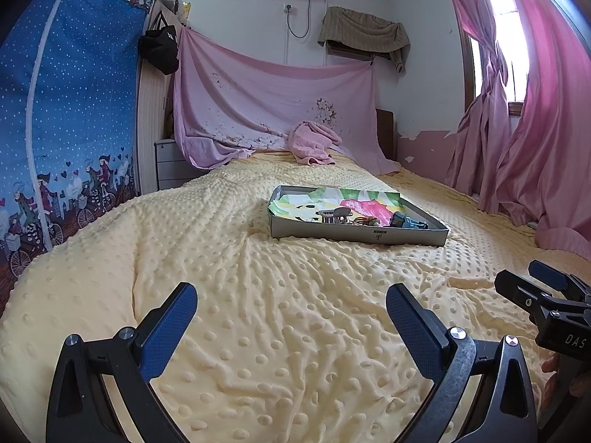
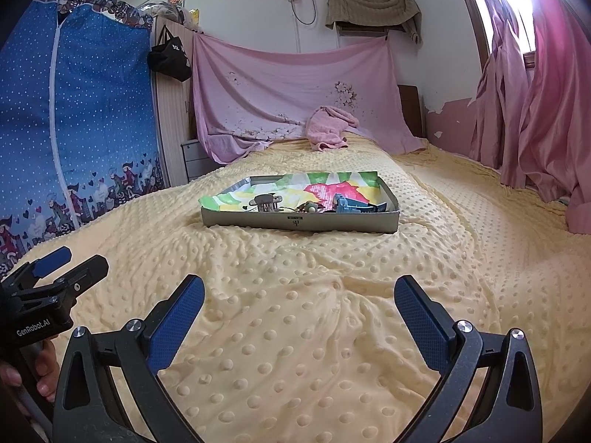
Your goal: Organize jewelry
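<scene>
Jewelry pieces point(image 2: 295, 205) lie in a shallow grey tray point(image 2: 299, 221) lined with colourful paper, resting on the dotted yellow blanket point(image 2: 295, 332) mid-bed. Both the left gripper point(image 1: 291, 317) and the right gripper point(image 2: 299, 310) hover well short of the tray, fingers spread wide and empty.
</scene>
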